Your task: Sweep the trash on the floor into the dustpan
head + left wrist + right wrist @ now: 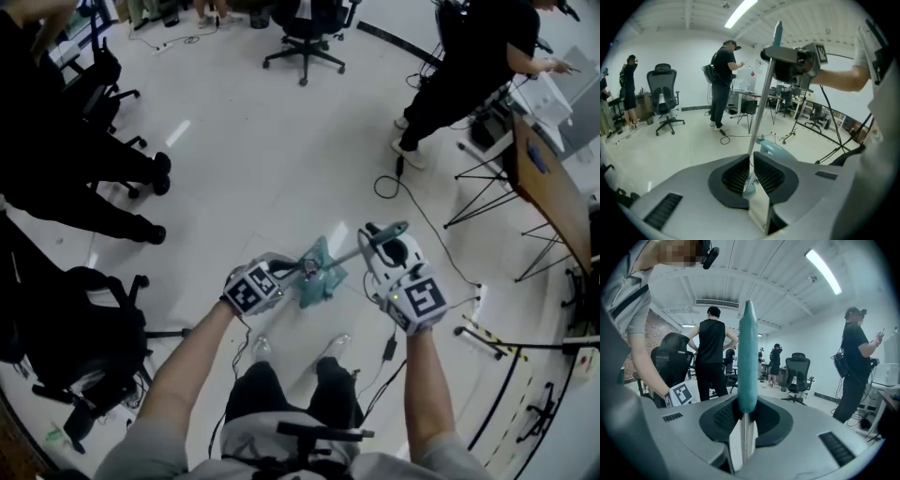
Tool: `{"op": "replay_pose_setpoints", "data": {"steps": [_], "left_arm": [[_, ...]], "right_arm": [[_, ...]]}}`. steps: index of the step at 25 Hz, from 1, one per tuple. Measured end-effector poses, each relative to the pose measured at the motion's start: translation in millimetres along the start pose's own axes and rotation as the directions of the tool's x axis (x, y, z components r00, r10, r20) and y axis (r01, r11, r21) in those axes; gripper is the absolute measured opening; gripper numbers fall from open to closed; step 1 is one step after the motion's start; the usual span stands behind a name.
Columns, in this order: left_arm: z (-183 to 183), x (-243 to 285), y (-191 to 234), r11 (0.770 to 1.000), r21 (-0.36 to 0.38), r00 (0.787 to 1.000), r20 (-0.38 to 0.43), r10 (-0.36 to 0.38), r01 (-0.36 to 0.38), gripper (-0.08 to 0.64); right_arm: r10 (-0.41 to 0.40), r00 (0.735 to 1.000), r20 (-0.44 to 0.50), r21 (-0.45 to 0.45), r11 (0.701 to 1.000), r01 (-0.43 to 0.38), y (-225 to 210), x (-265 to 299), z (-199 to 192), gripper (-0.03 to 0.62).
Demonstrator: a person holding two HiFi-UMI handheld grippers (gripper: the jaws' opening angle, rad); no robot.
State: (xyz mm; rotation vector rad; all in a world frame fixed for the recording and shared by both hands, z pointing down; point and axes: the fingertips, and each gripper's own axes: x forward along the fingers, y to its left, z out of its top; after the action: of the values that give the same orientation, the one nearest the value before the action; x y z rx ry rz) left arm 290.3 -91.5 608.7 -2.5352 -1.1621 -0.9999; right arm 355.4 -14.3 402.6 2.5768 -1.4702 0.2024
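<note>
1. the right claw (746, 414) was closed on the teal handle (747, 362) of the sweeping tool; the left claw (751, 174) gripped its thin metal pole (761, 98) lower down.
2. the tool's teal head (319, 277) was between both claws, near 6 o'clock of the head view's centre; dustpan or broom, i could not tell.
3. i judged the smooth pole could turn in the left claw, so the head would miss trash on the floor (281, 141).
</note>
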Motion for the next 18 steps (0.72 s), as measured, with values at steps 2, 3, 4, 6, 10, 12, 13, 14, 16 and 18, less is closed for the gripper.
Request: {"op": "replay_pose_setpoints", "data": {"steps": [2, 3, 4, 6, 10, 12, 13, 14, 16, 18], "left_arm": [[-17, 17, -5, 0.998, 0.043, 0.999, -0.034, -0.035, 0.037, 0.029], [-24, 25, -10, 0.997, 0.051, 0.997, -0.039, -0.062, 0.064, 0.032], [-29, 33, -13, 0.994, 0.059, 0.995, -0.042, -0.092, 0.095, 0.038], [-38, 48, -17, 0.984, 0.088, 0.986, -0.074, -0.148, 0.154, 0.114], [-47, 73, -26, 0.967, 0.120, 0.970, -0.128, -0.207, 0.223, 0.196], [-43, 78, -25, 0.964, 0.136, 0.971, -0.113, -0.212, 0.227, 0.222], [-41, 79, -23, 0.964, 0.145, 0.972, -0.100, -0.211, 0.224, 0.222], [-39, 80, -21, 0.963, 0.153, 0.974, -0.084, -0.209, 0.220, 0.222], [-32, 85, -20, 0.962, 0.167, 0.976, -0.051, -0.210, 0.216, 0.222], [-25, 90, -22, 0.955, 0.190, 0.974, -0.035, -0.224, 0.227, 0.225]], "right_arm": [[-0.023, 1.000, 0.016, -0.003, 1.000, 0.023, 3, 1, -3, 0.069], [-0.026, 1.000, 0.012, -0.005, 1.000, 0.026, 6, 1, -8, 0.069], [-0.024, 1.000, 0.004, -0.006, 1.000, 0.024, 9, 3, -12, 0.069], [-0.019, 1.000, -0.001, 0.000, 1.000, 0.019, 9, 8, -18, 0.067], [-0.030, 0.999, 0.012, 0.033, 0.999, 0.030, 3, 8, -21, 0.067], [-0.025, 0.999, 0.019, 0.040, 0.999, 0.024, 8, 12, -18, 0.067], [-0.019, 1.000, 0.023, 0.042, 0.999, 0.018, 15, 17, -16, 0.067], [-0.012, 1.000, 0.025, 0.046, 0.999, 0.011, 22, 21, -15, 0.067], [0.003, 1.000, 0.027, 0.055, 0.998, -0.005, 34, 25, -16, 0.067], [0.018, 1.000, 0.021, 0.057, 0.998, -0.019, 40, 24, -17, 0.067]]}}
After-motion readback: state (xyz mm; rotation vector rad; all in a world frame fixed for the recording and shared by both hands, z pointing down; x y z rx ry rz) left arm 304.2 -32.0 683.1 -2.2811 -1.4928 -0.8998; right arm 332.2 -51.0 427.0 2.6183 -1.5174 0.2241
